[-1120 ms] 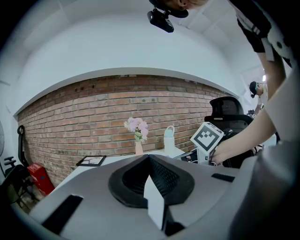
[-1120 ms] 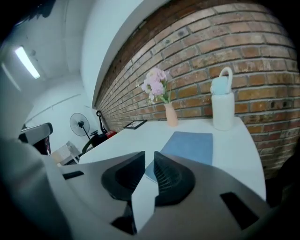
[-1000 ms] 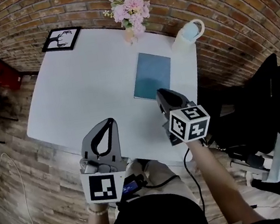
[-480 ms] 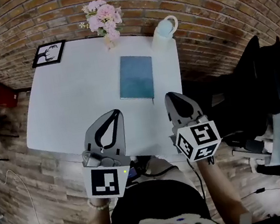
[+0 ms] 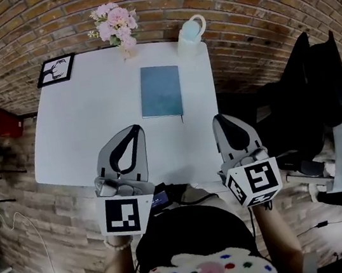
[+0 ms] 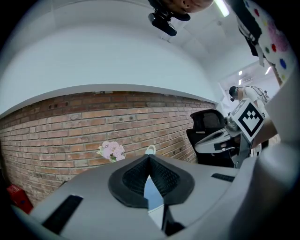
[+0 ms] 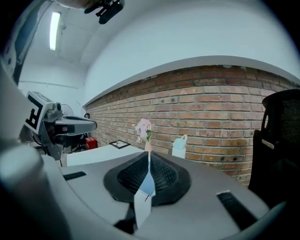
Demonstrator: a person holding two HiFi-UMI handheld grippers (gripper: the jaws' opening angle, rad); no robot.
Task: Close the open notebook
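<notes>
Jaws of the right gripper [image 7: 149,155] are pressed together and empty, and those of the left gripper [image 6: 149,158] likewise meet at the tips with nothing held. Both grippers have drawn back over the last second. The right one, which hovered just beside the near corner of the notebook [image 5: 160,91], is now at the near edge of the table [image 5: 87,133], well apart from the book. The left one sits level with it on the other side. The notebook lies flat with its blue cover shut, on the far right part of the table near the flowers [image 5: 113,21] and the jug [image 5: 191,34], and it has not shifted on the tabletop. Judging by this, the closing is done and the hands are retreating; nothing looks left to do.
</notes>
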